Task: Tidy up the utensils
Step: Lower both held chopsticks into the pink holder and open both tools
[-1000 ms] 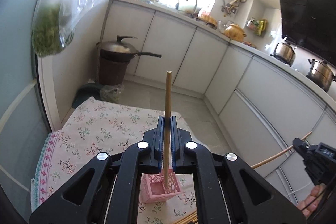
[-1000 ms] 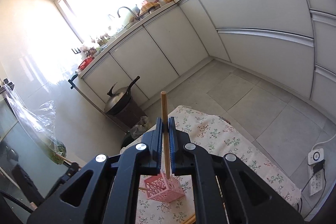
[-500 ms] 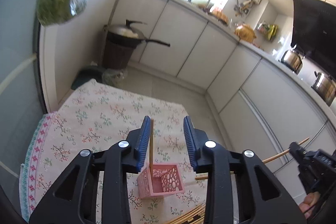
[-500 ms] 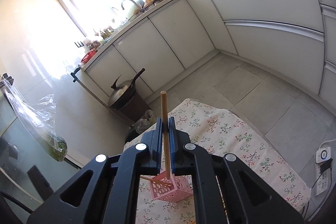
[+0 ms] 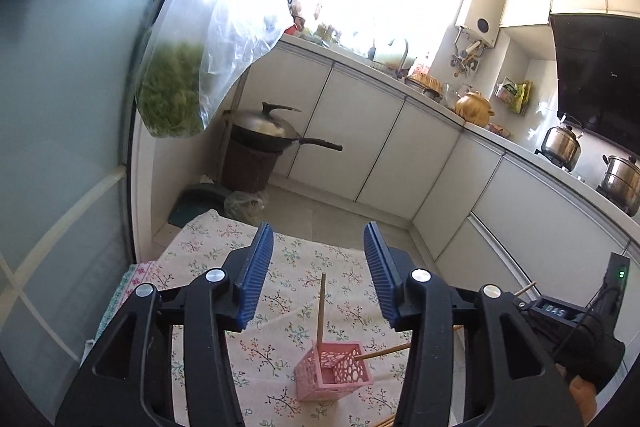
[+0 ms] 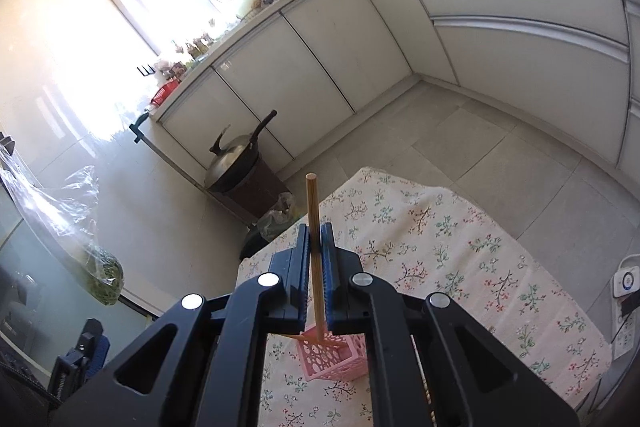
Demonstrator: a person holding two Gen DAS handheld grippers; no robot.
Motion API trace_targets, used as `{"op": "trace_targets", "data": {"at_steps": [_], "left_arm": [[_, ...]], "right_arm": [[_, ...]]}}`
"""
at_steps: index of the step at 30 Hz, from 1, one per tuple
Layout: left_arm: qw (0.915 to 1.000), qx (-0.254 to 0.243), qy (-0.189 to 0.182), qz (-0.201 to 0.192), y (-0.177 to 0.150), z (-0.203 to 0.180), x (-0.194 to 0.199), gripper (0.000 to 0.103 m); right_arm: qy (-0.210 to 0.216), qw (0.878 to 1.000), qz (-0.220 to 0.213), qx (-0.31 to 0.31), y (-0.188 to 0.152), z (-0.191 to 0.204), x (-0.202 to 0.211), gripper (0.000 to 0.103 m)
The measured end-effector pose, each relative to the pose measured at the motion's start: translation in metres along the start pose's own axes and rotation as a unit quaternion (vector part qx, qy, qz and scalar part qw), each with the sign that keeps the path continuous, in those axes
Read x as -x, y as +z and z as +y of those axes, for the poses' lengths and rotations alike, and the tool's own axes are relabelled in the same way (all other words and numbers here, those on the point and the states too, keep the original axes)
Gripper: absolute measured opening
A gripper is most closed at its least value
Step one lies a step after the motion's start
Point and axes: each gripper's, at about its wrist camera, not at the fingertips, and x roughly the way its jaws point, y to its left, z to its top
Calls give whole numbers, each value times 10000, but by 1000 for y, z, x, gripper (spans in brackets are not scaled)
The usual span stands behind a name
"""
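A pink openwork basket (image 5: 334,371) (image 6: 334,357) stands on the floral tablecloth (image 5: 280,327). One wooden chopstick (image 5: 320,307) stands nearly upright in it, free of my left gripper (image 5: 318,267). That gripper's blue pads (image 5: 256,275) are apart and opening, with nothing pressed between them. My right gripper (image 6: 316,229) is shut on a second chopstick (image 6: 311,195). Its lower tip reaches the basket's rim, coming in from the right in the left wrist view (image 5: 384,350).
More chopsticks (image 5: 384,421) lie on the cloth near its front edge. Beyond the table are a tiled floor, white cabinets (image 6: 320,67), a wok on a dark bin (image 5: 260,135) and a hanging bag of greens (image 5: 172,99). A wall socket (image 6: 626,283) is at the right.
My left gripper opened and let go of its chopstick, which now stands in the basket, then drew back and up. My right gripper carried its chopstick closer until the tip met the basket.
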Motion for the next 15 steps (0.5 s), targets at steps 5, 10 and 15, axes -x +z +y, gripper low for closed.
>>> {"op": "trace_targets", "data": {"at_steps": [5, 10, 15], "left_arm": [[9999, -75, -24, 94, -5, 2, -4, 49], [9995, -128, -55, 266, -11, -1, -14, 51], [9992, -257, -97, 276, -15, -11, -12, 55]], "right_arm": [[-102, 9998, 171, 99, -13, 6, -20, 6], [-166, 9989, 391, 194, -25, 8, -46, 9], [-158, 9979, 375, 510, -30, 16, -42, 12]]}}
